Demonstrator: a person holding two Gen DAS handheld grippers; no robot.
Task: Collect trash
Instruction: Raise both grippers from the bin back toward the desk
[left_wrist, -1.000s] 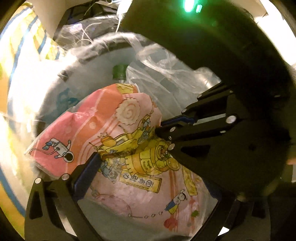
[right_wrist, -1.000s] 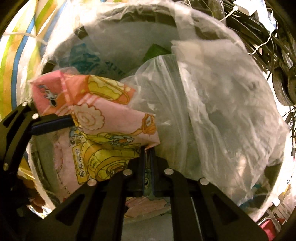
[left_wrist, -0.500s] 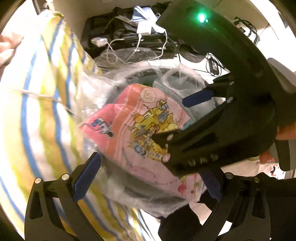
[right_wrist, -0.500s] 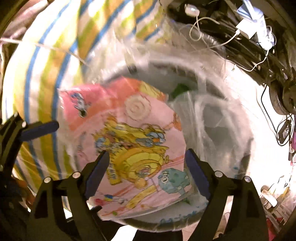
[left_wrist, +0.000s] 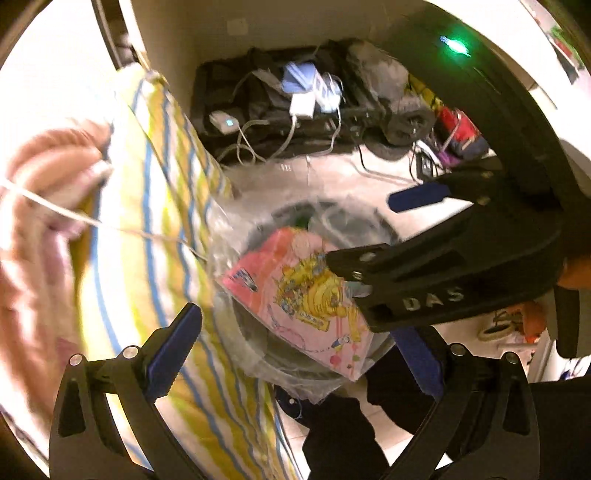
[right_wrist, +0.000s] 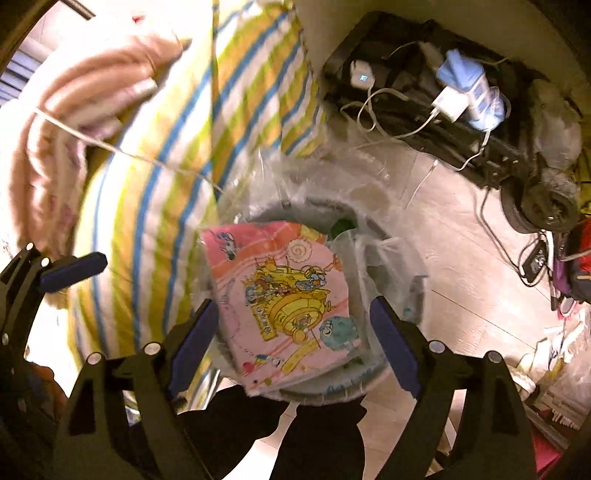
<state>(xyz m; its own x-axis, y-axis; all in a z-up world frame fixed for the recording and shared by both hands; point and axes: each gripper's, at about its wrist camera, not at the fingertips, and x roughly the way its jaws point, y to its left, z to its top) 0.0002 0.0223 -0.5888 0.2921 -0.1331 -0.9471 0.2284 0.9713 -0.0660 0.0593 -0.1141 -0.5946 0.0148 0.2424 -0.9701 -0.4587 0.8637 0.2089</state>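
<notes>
In the right wrist view the pink cartoon-printed wrapper (right_wrist: 284, 302) lies in the centre of the frame, on top of the rubbish in the round bin (right_wrist: 332, 391), which is lined with a clear plastic bag (right_wrist: 376, 258). It sits below and ahead of the right gripper (right_wrist: 291, 332); its long axis runs from the upper left of the frame down toward the lower right. The right gripper's jaws stand wide apart, having just been opening, and nothing is between them: the wrapper is down in the bin, apart from both pads.

In the left wrist view the same wrapper (left_wrist: 295, 299) is at centre frame, beyond the left gripper (left_wrist: 295, 350), whose jaws are also spread with nothing held. The right gripper (left_wrist: 373, 229) reaches in from the right of that frame and partly covers the wrapper. Both appear roughly equally near it.

Count: one wrapper, one bin, one green bottle cap (right_wrist: 341, 225) at the bin's far side, two grippers. A striped cushion (right_wrist: 166, 184) stands just beside the bin at left.
</notes>
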